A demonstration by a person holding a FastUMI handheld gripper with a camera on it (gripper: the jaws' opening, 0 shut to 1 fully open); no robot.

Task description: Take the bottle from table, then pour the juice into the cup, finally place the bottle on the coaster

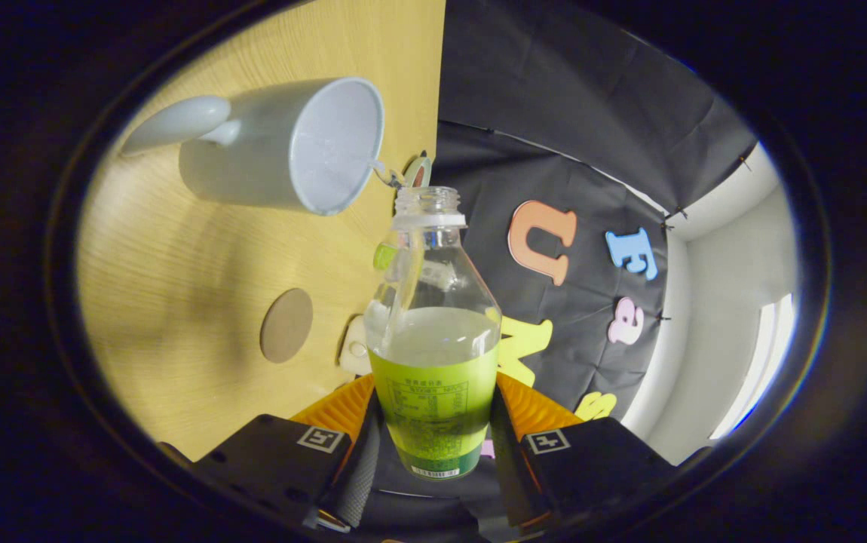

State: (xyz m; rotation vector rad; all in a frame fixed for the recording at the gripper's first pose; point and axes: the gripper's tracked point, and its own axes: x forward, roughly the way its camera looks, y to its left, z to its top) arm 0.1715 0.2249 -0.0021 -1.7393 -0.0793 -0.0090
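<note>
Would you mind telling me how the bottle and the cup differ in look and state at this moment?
The bottle is clear plastic with a green label and pale juice inside; the cup is opaque grey-white. The bottle is held between the tongs, both fingers pressing its label, while the cup sits on the wooden table beyond them. The bottle has a narrow neck; the cup has a wide mouth and a handle. Both are open-topped.

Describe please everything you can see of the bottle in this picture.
The bottle is clear plastic with a green label around its lower body and no cap on its threaded neck. Pale juice fills it about halfway. The gripper holds it, both fingers pressing its labelled sides. It is tipped, and its open mouth lies close to the rim of the white cup, above the wooden table.
</note>
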